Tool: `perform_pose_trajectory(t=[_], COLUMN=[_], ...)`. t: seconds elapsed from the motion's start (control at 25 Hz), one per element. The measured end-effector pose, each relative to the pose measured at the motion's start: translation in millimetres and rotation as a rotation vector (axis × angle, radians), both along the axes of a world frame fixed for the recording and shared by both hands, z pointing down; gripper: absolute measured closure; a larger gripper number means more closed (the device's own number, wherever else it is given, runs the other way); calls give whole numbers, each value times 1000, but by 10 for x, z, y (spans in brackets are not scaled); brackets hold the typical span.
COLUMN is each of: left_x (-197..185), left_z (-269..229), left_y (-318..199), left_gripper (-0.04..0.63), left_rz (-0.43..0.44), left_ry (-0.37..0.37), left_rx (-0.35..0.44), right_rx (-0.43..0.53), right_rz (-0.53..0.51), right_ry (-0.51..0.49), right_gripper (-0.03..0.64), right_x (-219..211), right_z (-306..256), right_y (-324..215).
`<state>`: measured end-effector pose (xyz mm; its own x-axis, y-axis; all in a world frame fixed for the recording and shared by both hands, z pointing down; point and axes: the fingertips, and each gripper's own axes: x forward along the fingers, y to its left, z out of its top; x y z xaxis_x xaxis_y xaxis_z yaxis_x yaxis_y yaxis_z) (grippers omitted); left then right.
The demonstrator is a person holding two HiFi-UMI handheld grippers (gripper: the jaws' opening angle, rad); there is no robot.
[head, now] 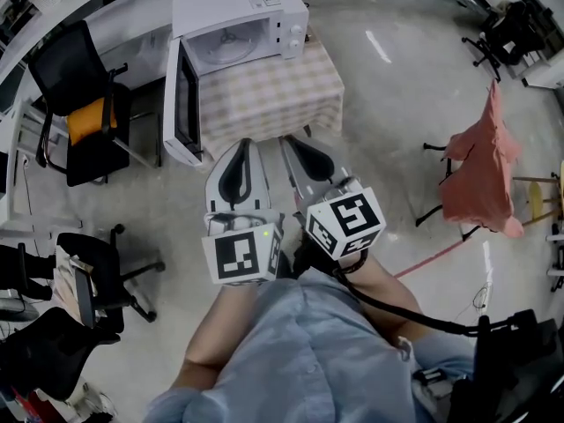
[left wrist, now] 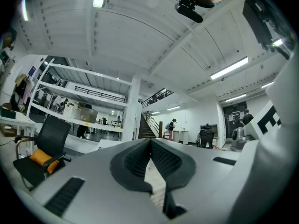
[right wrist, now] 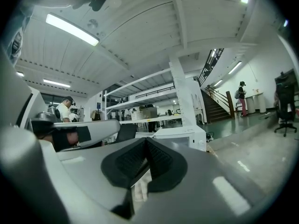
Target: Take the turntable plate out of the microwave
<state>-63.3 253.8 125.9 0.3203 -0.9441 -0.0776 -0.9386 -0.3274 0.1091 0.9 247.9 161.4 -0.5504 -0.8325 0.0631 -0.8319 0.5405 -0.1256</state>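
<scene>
Left gripper (left wrist: 150, 144): jaws clenched, ribbed pads meeting at the tips, nothing between them. Right gripper (right wrist: 145, 143): jaws likewise clenched and empty.

In the head view the left gripper (head: 244, 145) and right gripper (head: 290, 142) are held side by side, close in front of the person's body. Both point level toward the table (head: 269, 95), their tips near its front edge; contact cannot be judged.

The table carries a checked cloth. The microwave (head: 264, 11) stands at its far end, door (head: 181, 104) swung fully open to the left.

The plate (head: 231, 40) lies inside the cavity, well apart from both grippers.

A chair (head: 84, 117) with an orange cushion stands left of the table. A pink cloth (head: 480, 166) hangs on a rack to the right.
</scene>
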Motion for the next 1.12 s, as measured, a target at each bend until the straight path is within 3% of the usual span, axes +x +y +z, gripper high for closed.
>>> perform_pose_trajectory(t=[0.28,1.12], left_x=[18,320], left_z=[70,193], left_y=[-297,-1845], left_gripper=[588,588], left_rz=[-10,-82], left_ry=[-16,-74], left_rx=[-15,-77], right_rx=[-16,-57], right_rz=[-13,-74], right_ry=[-4,-54], right_gripper=[615,615], right_x=[6,333], right_z=[98,229], right_y=[-300,-1919])
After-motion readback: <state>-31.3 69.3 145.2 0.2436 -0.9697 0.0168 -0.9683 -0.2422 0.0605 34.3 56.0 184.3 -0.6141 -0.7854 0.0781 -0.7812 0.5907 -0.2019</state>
